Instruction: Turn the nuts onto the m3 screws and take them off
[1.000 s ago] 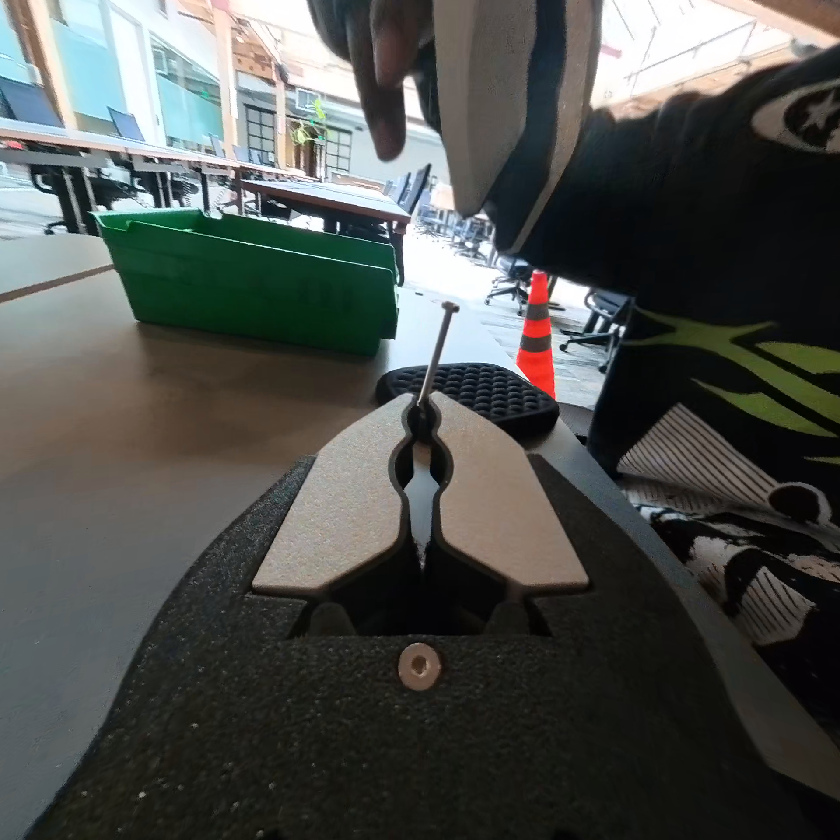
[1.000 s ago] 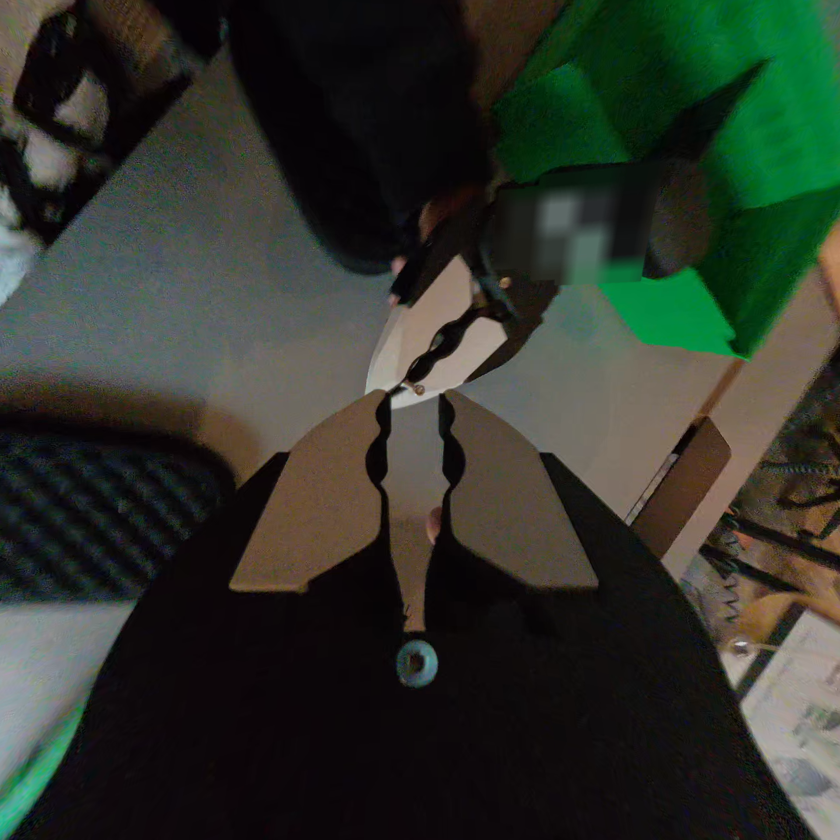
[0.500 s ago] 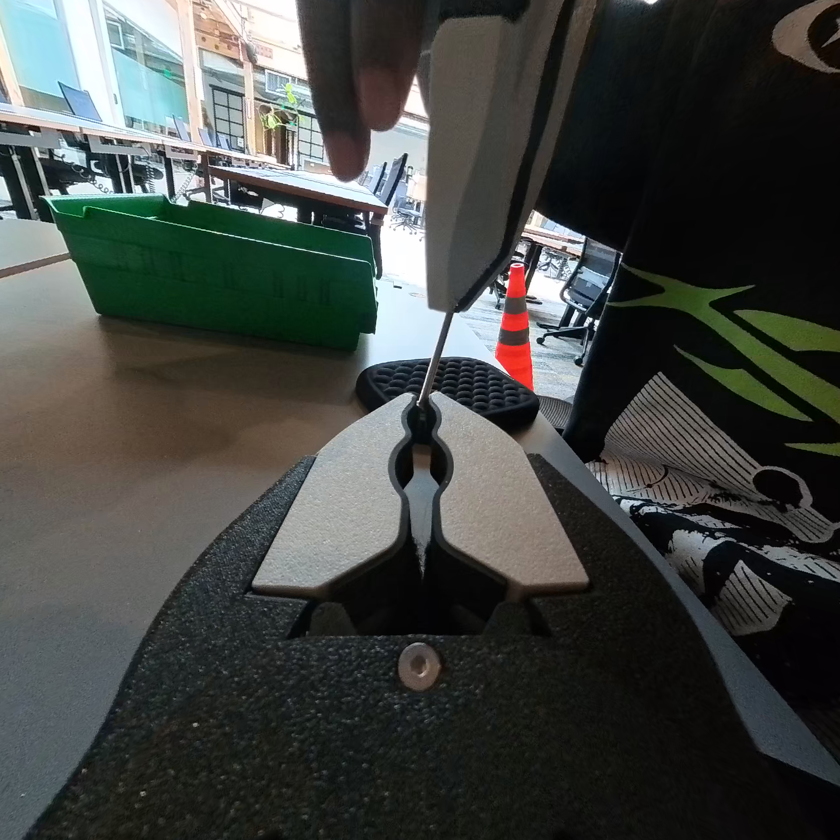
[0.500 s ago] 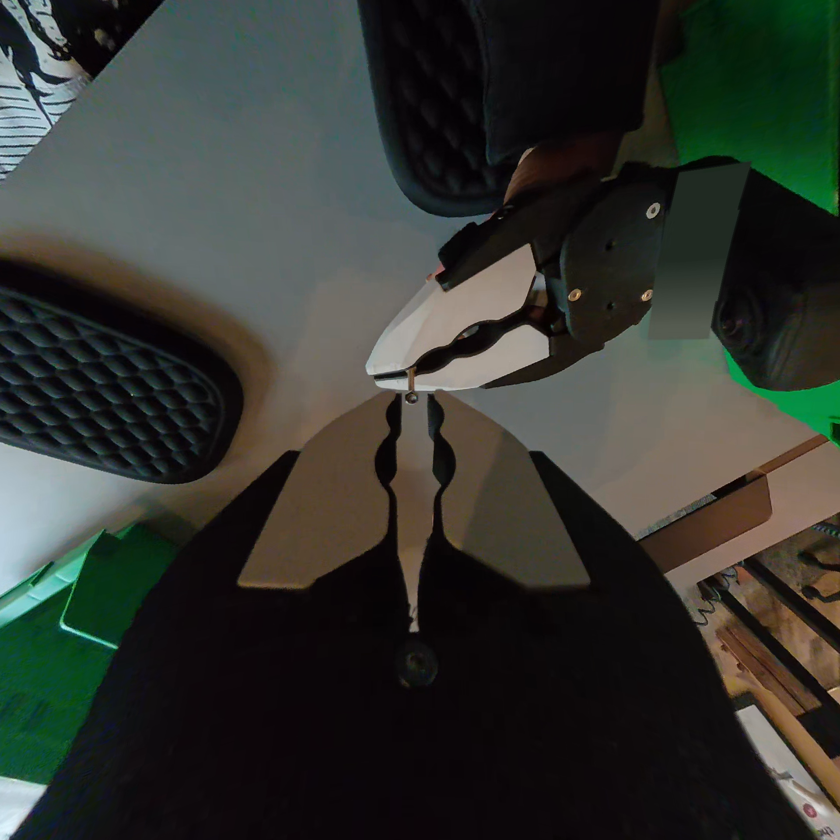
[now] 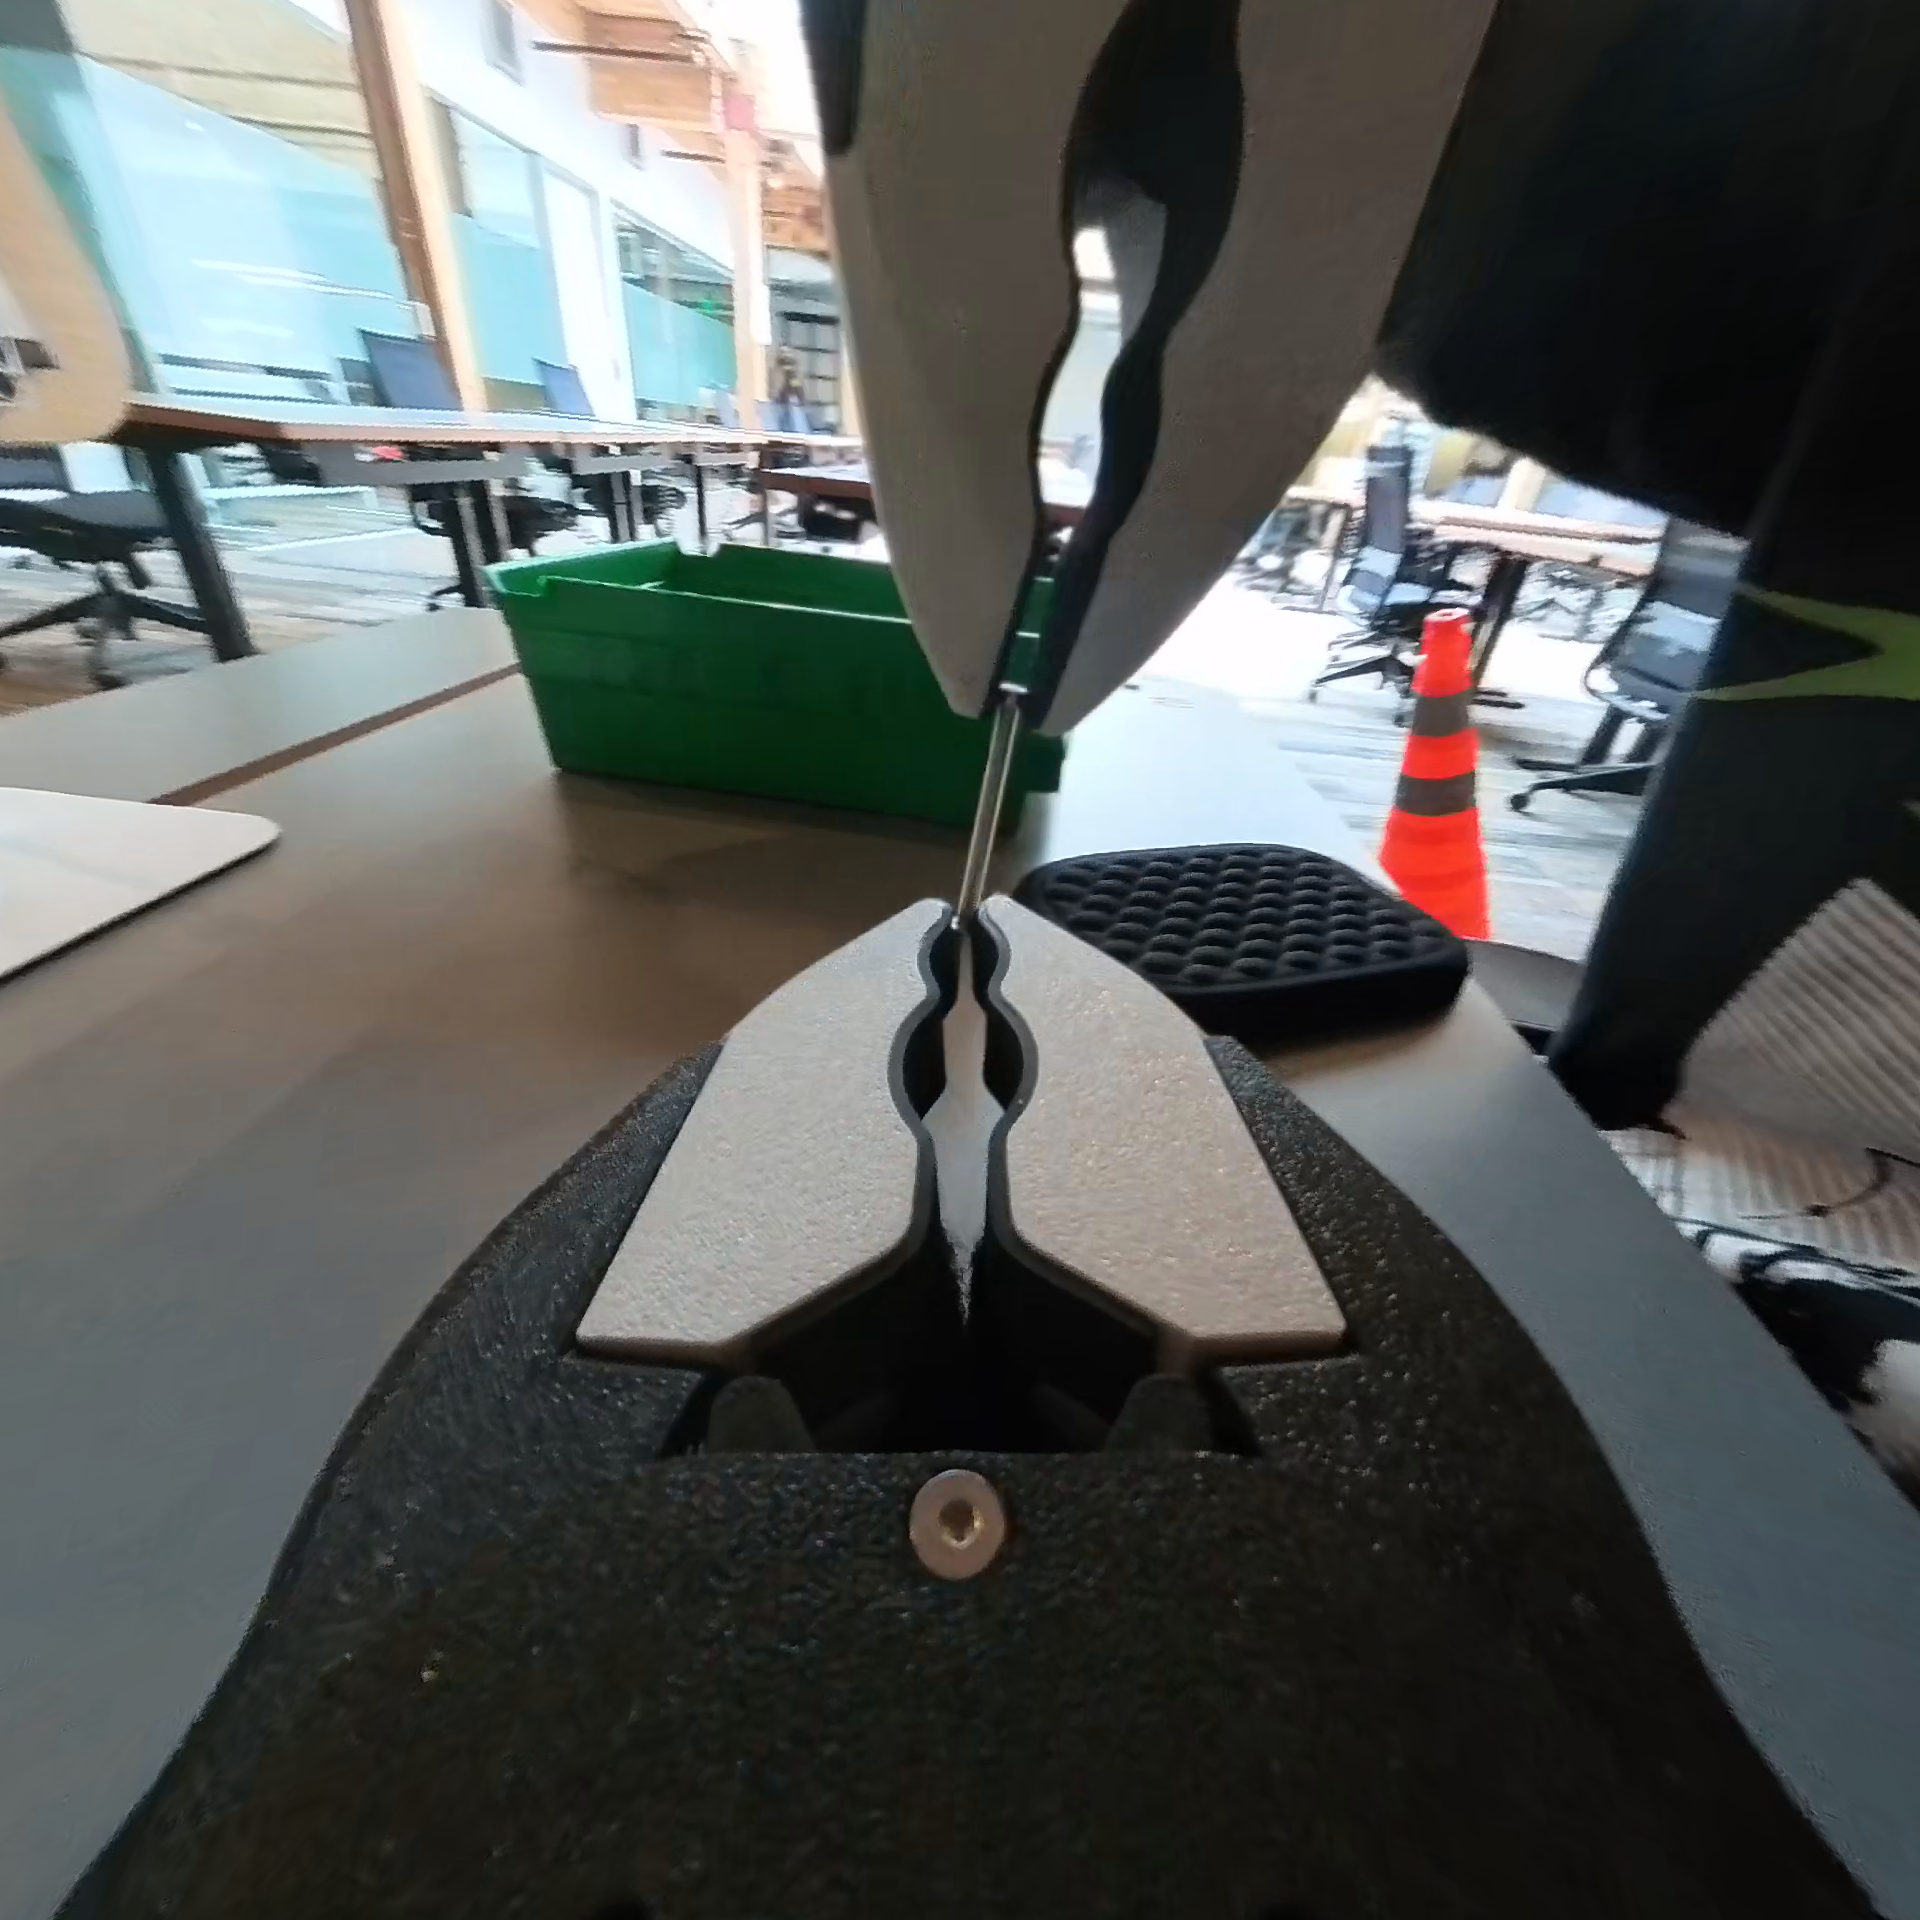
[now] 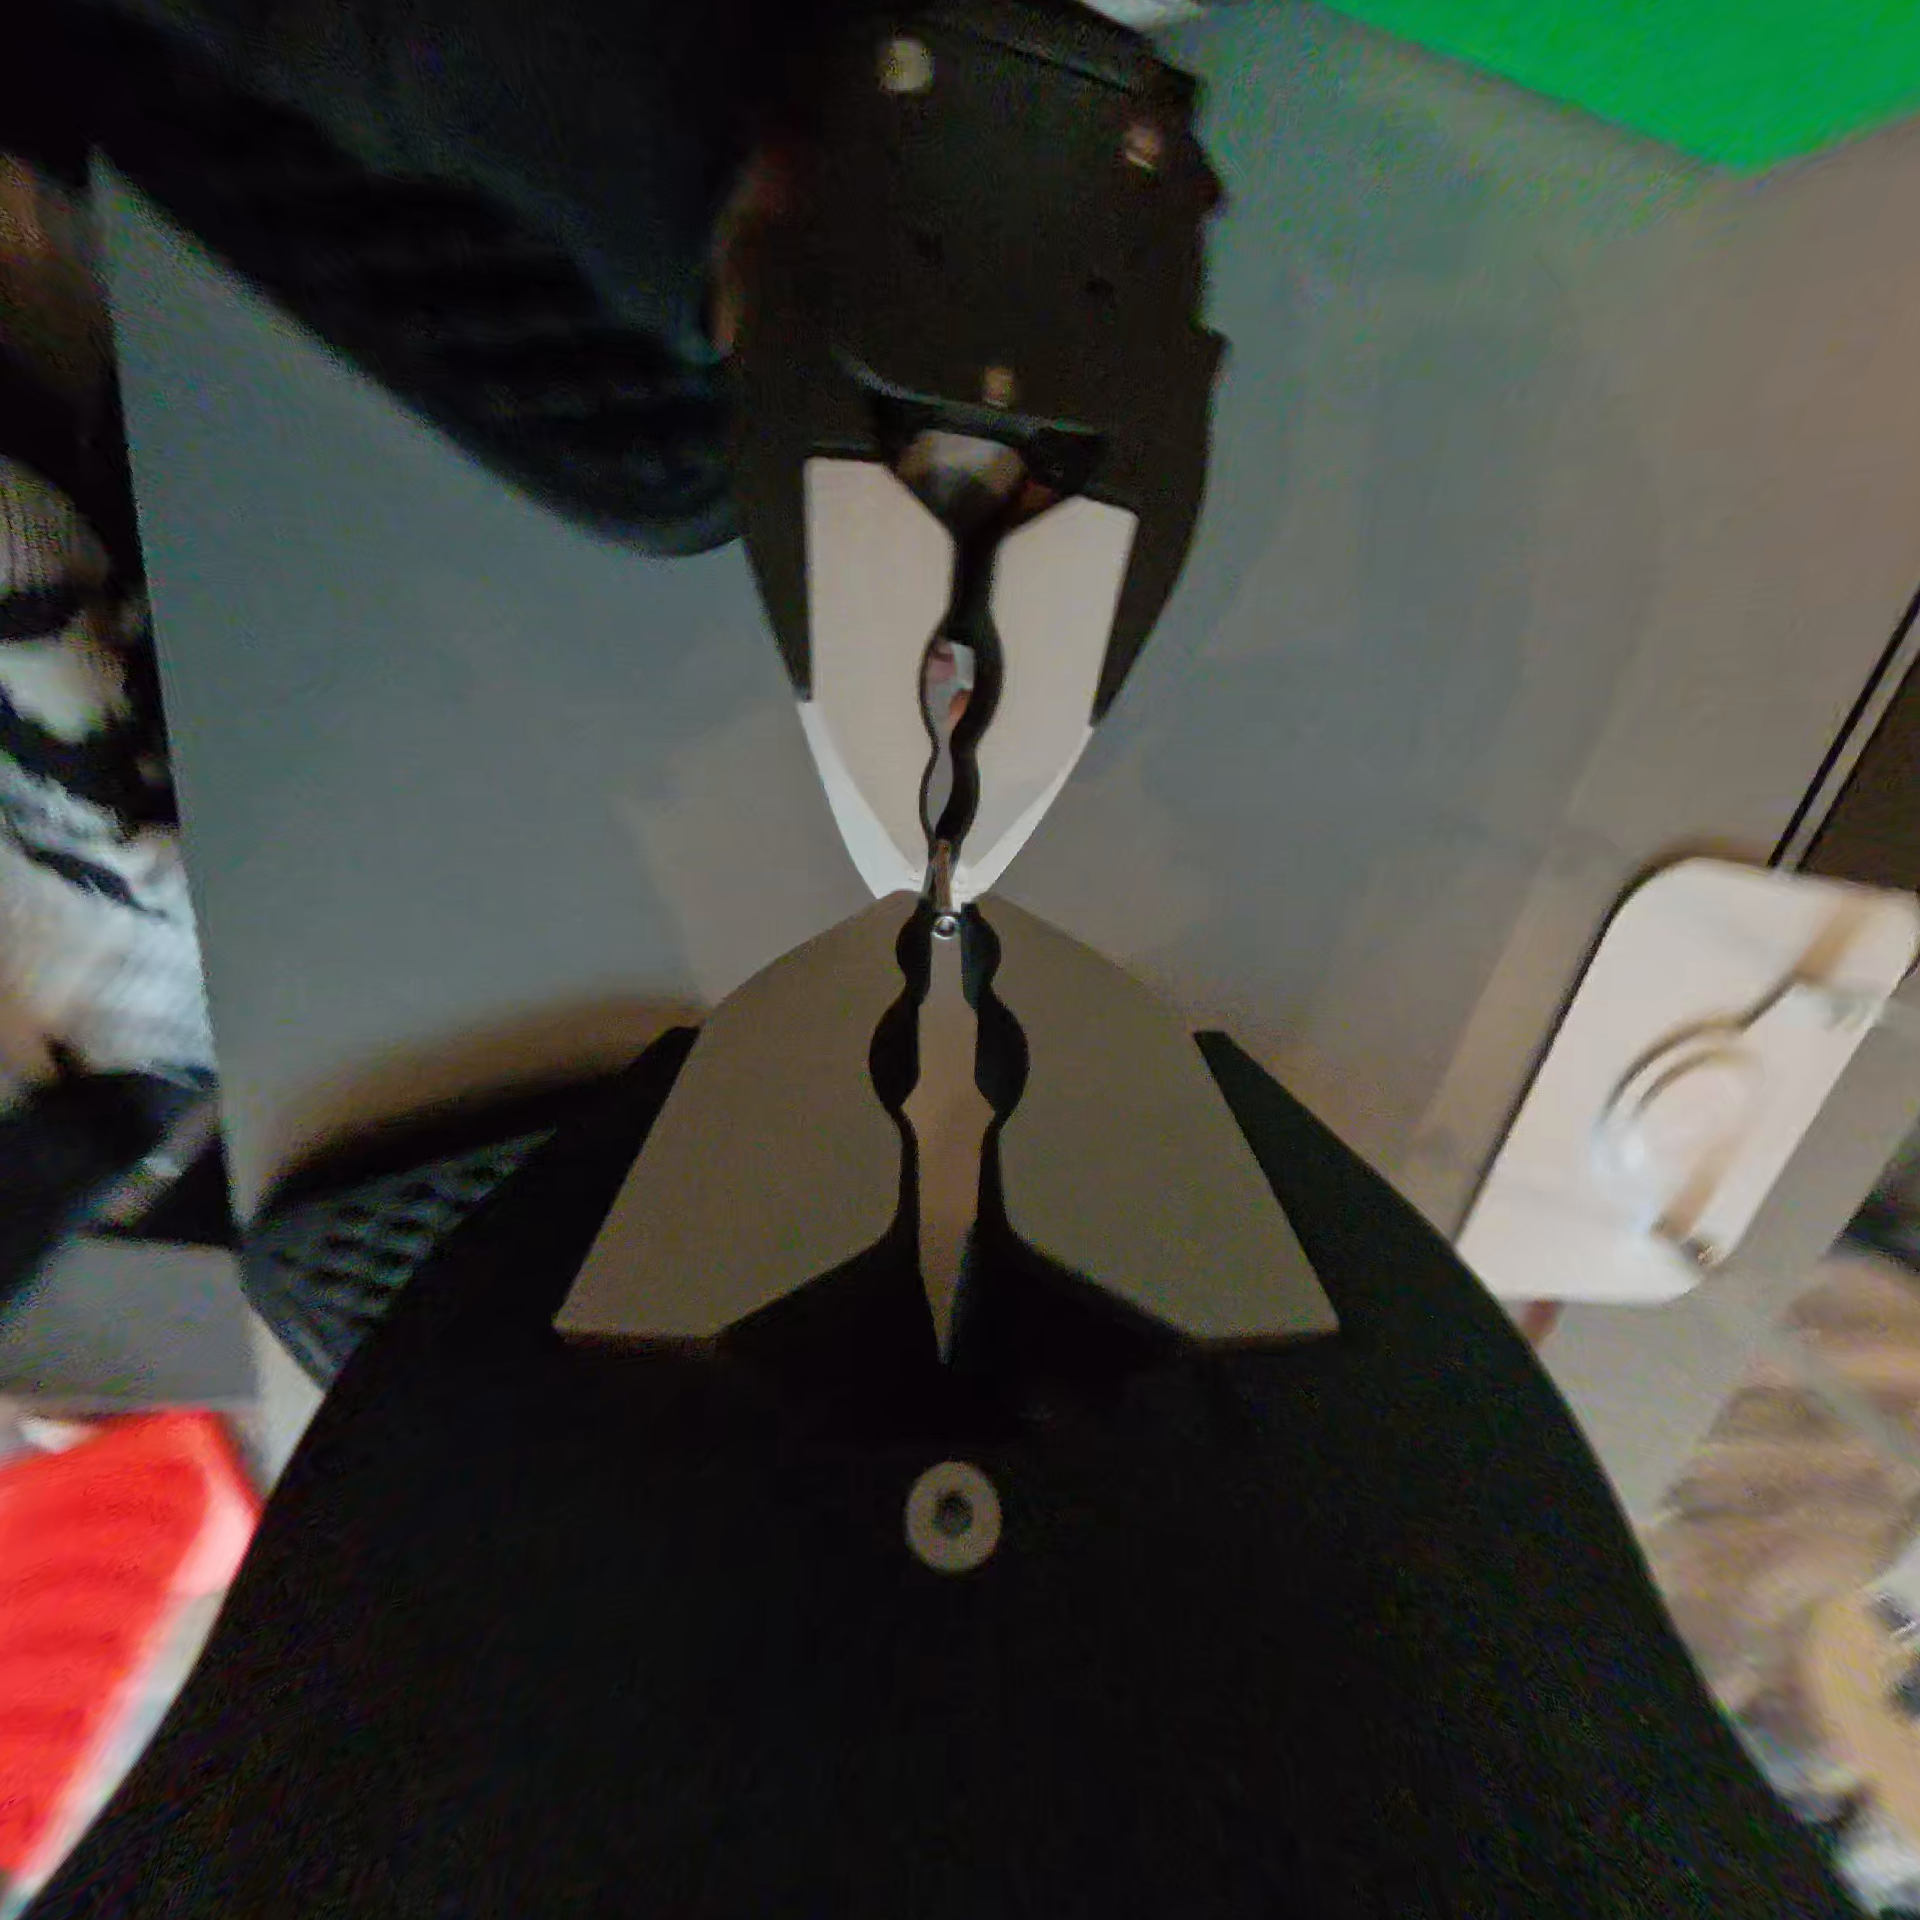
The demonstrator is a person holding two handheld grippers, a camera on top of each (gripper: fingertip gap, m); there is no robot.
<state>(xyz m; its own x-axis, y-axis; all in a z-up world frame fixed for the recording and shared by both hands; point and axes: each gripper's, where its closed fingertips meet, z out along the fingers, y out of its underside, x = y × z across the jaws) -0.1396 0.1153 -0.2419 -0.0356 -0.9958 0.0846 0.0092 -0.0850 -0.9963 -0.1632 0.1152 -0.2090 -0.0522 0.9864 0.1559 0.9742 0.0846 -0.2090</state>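
Observation:
My left gripper point(image 5: 968, 920) is shut on the lower end of a long thin silver screw point(image 5: 987, 810), which stands up and slightly right out of its tips. My right gripper point(image 5: 1013, 691) comes down from above, and its pads are closed on the small silver nut point(image 5: 1013, 689) at the screw's top end. In the right wrist view my right gripper point(image 6: 943, 916) grips the nut point(image 6: 943, 925), seen end-on as a small ring. Just beyond it the left gripper point(image 6: 940, 883) meets it tip to tip with the screw point(image 6: 938, 871) between them. Both are held above the grey table point(image 5: 312, 1039).
A green bin point(image 5: 727, 686) stands on the table behind the grippers. A black honeycomb pad point(image 5: 1236, 935) lies to the right and a white tray point(image 5: 94, 862) at the left. An orange cone point(image 5: 1439, 769) stands on the floor beyond. A person's dark sleeve point(image 5: 1662, 260) fills the upper right. There is about 4 cm between the tips of the two grippers.
My right gripper came down onto the screw's top end and its jaws closed from wide apart onto the nut. My left gripper kept its hold on the screw throughout.

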